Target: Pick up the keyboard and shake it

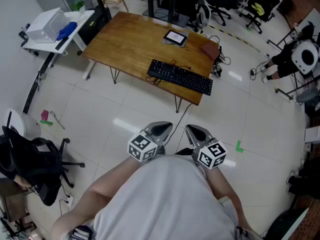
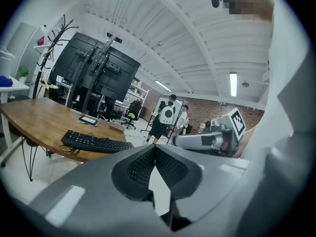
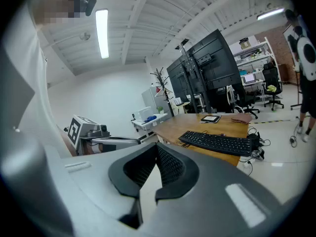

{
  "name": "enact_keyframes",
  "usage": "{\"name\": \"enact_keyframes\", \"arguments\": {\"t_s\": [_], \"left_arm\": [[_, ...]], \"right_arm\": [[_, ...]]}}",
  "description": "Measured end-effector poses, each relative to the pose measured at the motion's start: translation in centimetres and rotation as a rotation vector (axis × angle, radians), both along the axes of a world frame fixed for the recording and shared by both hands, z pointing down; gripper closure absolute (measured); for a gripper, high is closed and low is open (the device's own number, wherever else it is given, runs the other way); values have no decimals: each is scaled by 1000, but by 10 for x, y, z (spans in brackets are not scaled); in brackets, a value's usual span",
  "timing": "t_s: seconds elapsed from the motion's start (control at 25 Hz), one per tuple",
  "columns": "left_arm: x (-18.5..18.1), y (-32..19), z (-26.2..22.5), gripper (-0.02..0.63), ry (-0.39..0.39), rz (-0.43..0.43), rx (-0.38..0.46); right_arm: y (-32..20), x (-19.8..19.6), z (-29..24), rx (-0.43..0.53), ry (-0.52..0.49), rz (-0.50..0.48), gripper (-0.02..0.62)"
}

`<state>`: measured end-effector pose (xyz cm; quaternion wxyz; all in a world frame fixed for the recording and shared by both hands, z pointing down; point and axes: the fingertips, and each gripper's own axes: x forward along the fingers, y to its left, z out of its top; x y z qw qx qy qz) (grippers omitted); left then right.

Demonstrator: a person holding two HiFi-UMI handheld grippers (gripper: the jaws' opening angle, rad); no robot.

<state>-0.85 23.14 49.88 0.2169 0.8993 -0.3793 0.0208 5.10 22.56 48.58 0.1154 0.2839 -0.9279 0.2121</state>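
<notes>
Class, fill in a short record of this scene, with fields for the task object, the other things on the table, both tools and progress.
Task object: keyboard, black, lying flat near the edge of the table nearest the person
Also on table: tablet; brown pouch
Tools: left tool shut, empty; right tool shut, empty; both close to the person's body, short of the table
Progress: keyboard not yet picked up

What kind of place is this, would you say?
Probably an open office or lab workspace. A wooden table holds a keyboard and a tablet, swivel chairs stand beyond it, and big black screens are mounted on stands.
</notes>
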Motion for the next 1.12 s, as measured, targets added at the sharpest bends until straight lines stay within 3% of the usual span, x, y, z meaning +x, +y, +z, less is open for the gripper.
{"name": "enact_keyframes", "arguments": {"t_s": [0.28,0.68,1.12], "left_arm": [[-31,-8,2,606,4,-36,-8],[-37,-23,11,606,1,-73,-34],[-48,-88,14,606,-56,-127,-56]], "right_arm": [[-11,-25,-2,9,17,-12,594],[-30,-28,10,-22,28,-35,594],[-100,-39,15,-26,-23,-106,594]]}}
